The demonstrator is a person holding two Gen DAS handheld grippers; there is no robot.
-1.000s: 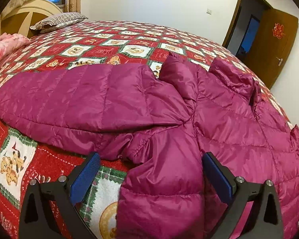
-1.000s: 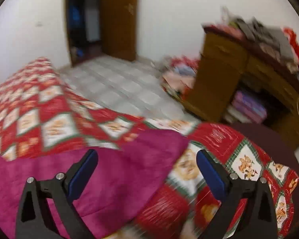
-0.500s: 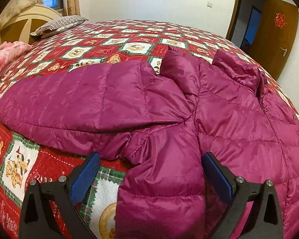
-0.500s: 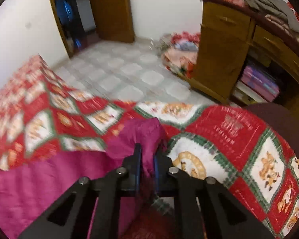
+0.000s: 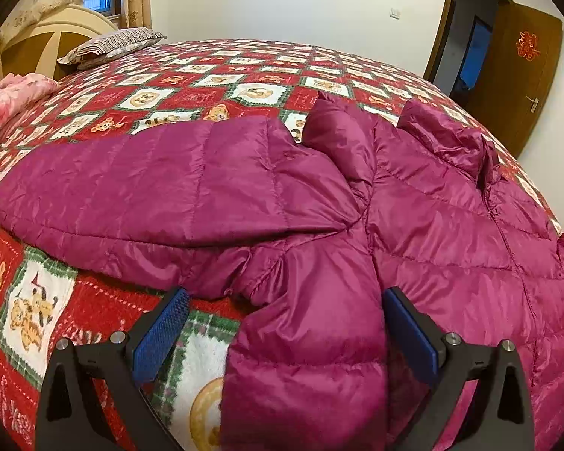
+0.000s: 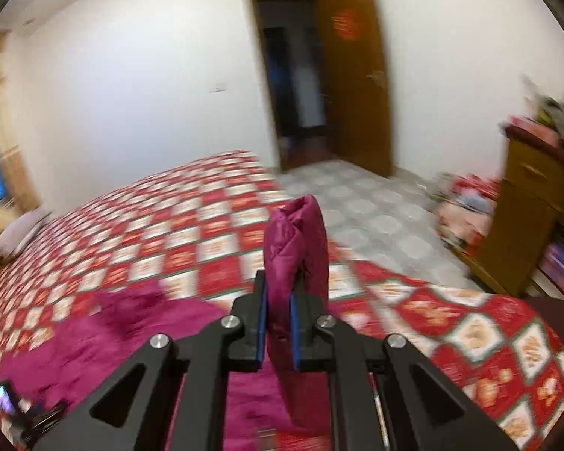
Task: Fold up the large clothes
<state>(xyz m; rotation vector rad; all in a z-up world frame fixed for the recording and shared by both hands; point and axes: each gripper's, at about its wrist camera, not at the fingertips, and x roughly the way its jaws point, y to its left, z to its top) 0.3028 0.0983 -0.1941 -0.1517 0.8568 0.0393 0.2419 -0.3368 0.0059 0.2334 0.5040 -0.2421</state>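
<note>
Nearest in the left wrist view, left gripper (image 5: 282, 332) spread wide, blue pads (image 5: 161, 334) well apart, nothing pinched; between them the lower edge of a magenta puffer jacket (image 5: 413, 225), lying flat on the quilt (image 5: 214, 86). Left pad over bare quilt beside the jacket's edge, right pad over the jacket's body; whether either touches fabric cannot be told. Just beyond, a sleeve (image 5: 161, 188) stretched out to the left across the quilt, its root bunched where it meets the body. Farther on, the collar (image 5: 447, 139) rumpled and standing up toward the far right. Beyond the jacket, open quilt in red, green and white squares with bears, then a striped pillow (image 5: 112, 43) and a pink bundle (image 5: 15, 94) at the far left by the headboard, a curtained window above. At the far right, a brown door (image 5: 522, 79) standing open. In the right wrist view, blurred throughout: right gripper (image 6: 278, 327) clenched on a fold of the jacket (image 6: 297, 240), the fold poking up past the pads, raised above the bed. Below and to the left, more magenta fabric spread on the quilt. Farther off, tiled floor, a wooden cabinet (image 6: 526, 218) at the right with clutter on top, the open door in the white wall behind.
</note>
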